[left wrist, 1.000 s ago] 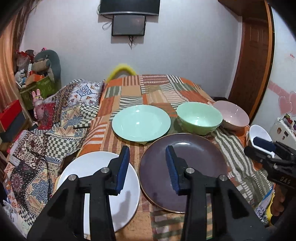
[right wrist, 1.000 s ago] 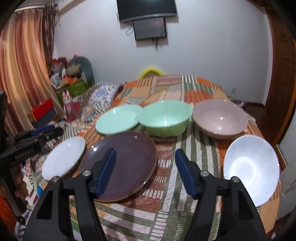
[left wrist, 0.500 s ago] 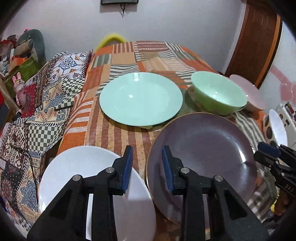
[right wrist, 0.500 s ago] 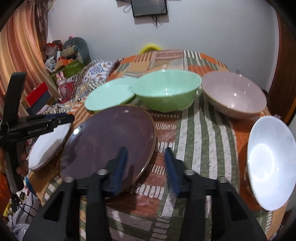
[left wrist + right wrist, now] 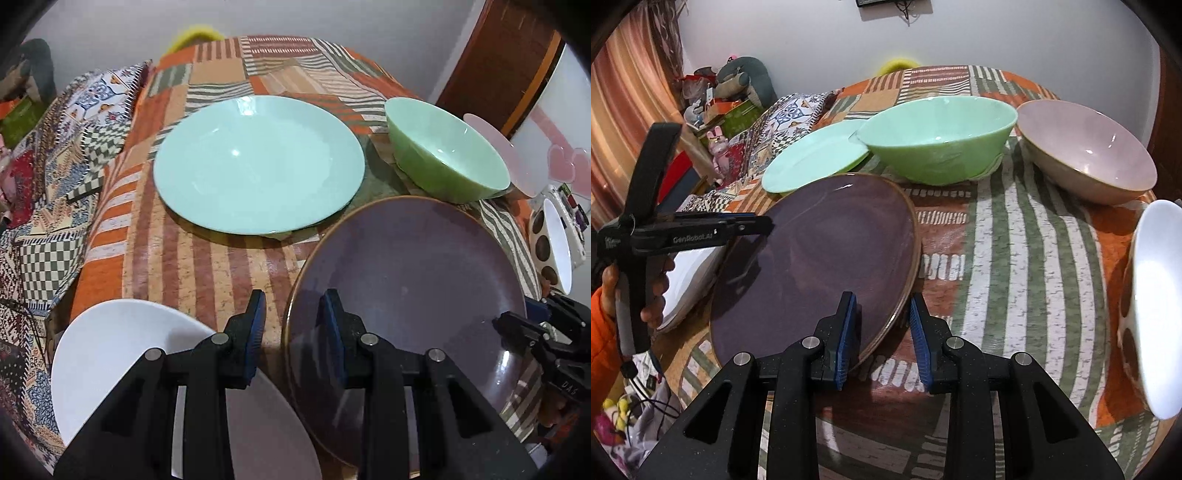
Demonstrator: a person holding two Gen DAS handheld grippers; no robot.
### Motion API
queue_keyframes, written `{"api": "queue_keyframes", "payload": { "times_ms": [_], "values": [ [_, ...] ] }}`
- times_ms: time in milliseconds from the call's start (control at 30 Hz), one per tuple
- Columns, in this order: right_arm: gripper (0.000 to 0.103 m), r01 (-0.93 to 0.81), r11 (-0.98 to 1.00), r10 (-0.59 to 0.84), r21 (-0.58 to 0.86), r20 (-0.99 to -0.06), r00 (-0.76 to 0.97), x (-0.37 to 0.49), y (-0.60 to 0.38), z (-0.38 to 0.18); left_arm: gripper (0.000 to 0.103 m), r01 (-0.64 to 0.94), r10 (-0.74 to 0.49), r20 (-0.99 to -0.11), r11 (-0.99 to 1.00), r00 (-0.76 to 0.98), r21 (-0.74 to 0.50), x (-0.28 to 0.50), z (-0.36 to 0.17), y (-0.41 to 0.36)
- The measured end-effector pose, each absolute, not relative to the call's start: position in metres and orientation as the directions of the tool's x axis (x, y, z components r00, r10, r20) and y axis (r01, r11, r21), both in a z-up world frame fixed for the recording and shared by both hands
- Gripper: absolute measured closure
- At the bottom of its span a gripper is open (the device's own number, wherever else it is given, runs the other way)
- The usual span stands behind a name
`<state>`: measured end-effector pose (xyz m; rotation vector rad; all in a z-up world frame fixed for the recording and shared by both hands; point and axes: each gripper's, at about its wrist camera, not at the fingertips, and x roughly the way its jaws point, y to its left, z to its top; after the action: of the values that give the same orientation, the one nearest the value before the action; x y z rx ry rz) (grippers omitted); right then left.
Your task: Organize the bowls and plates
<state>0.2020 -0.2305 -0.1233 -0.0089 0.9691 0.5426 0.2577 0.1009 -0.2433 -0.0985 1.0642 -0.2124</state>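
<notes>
A dark purple plate [image 5: 406,277] [image 5: 812,258] lies on the striped cloth. My left gripper [image 5: 293,328] straddles its left rim, one pad over the plate and one outside, with gaps on both sides. My right gripper [image 5: 882,328] straddles the plate's right rim the same way, its pads not pressing. Each gripper shows in the other's view: the left gripper [image 5: 764,223] and the right gripper [image 5: 517,319]. A white plate [image 5: 122,350] [image 5: 690,273] lies left of the purple one. Behind are a mint plate [image 5: 258,162], a green bowl [image 5: 938,140] and a pink bowl [image 5: 1086,151].
A white bowl [image 5: 1156,295] with brown dots outside stands tilted at the right edge of the cloth-covered surface [image 5: 1015,258]. Patterned bedding [image 5: 55,184] and toys lie to the left. A hand in an orange sleeve [image 5: 605,314] holds the left gripper.
Both grippers came down and closer to the purple plate, tilting downward. Their jaws narrowed, the right one more. Each now has the plate's rim between its pads.
</notes>
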Motion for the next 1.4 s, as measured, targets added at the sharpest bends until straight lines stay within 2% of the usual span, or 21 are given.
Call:
{"api": "queue_keyframes", "payload": {
  "times_ms": [233, 500, 1067, 1400],
  "values": [
    [0.076, -0.464, 0.852, 0.453, 0.241, -0.784, 0.425, 0.199, -0.227, -0.126, 0.071, 0.17, -0.271, -0.876, 0.961, 0.398, -0.22, 0.263, -0.247, 0.095],
    [0.084, -0.421, 0.849, 0.493, 0.32, -0.767, 0.41, 0.209, -0.236, -0.126, 0.071, 0.178, -0.229, -0.885, 0.969, 0.406, -0.17, 0.254, -0.244, 0.087],
    [0.084, -0.369, 0.883, 0.447, 0.29, -0.762, 0.468, 0.204, -0.266, -0.115, 0.072, 0.21, -0.276, -0.883, 0.955, 0.38, -0.209, 0.219, -0.226, 0.05],
    [0.08, -0.358, 0.902, 0.399, 0.242, -0.786, 0.472, 0.198, -0.282, -0.118, 0.072, 0.228, -0.259, -0.88, 0.957, 0.398, -0.178, 0.196, -0.222, 0.026]
  ]
}}
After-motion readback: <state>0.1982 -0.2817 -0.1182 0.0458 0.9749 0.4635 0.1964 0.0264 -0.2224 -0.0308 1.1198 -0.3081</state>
